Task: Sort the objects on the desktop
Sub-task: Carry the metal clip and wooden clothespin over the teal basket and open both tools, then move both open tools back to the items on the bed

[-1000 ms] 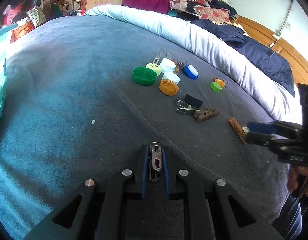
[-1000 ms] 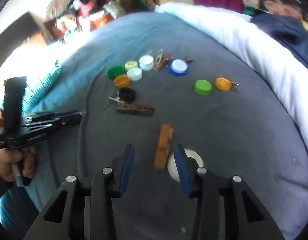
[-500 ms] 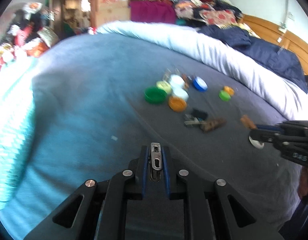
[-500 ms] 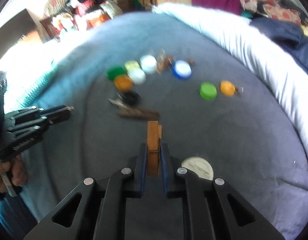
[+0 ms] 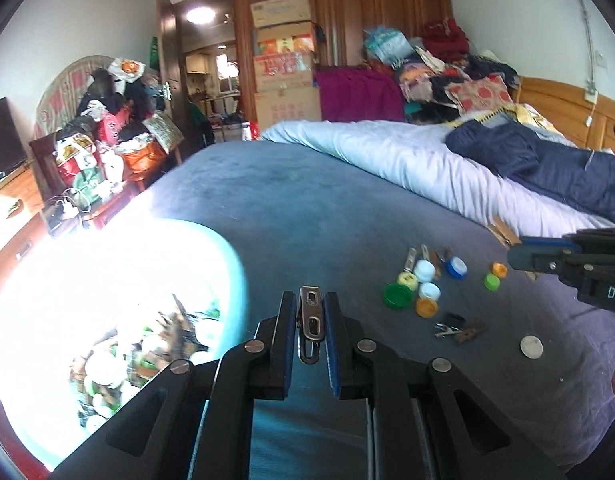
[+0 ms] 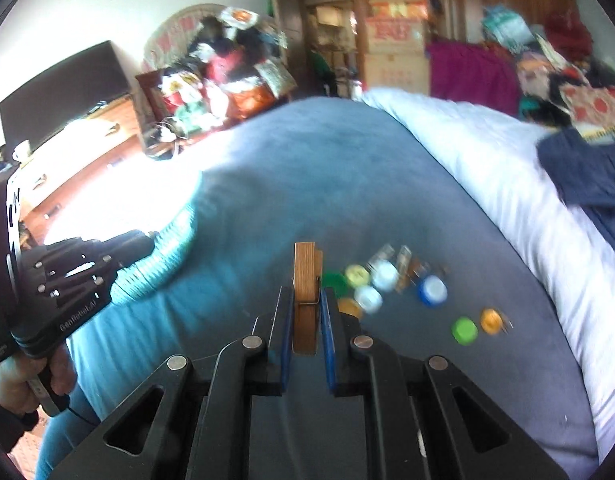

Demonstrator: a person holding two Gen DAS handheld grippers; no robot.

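My left gripper (image 5: 309, 300) is shut on a small metal clip (image 5: 310, 318), held up above the blue bed cover near the teal basket (image 5: 231, 264). My right gripper (image 6: 306, 300) is shut on a wooden clothespin (image 6: 306, 280) that sticks out past its pads, also lifted off the bed. In the left wrist view the right gripper (image 5: 515, 254) shows at the right edge. Bottle caps lie in a cluster on the cover: a green cap (image 5: 398, 295), an orange cap (image 5: 426, 307), a blue cap (image 5: 456, 267). The right wrist view is blurred.
The basket's inside (image 5: 147, 344) is overexposed and holds several sorted pieces. A wooden peg with a black clip (image 5: 459, 328) and a white disc (image 5: 531, 347) lie near the caps. A white duvet (image 5: 407, 160) borders the far side. A hand (image 6: 23, 380) holds the left gripper.
The right gripper closed on the wooden clothespin beside the white disc and lifted it. Both grippers rose off the bed and tilted up; the basket came into the left view.
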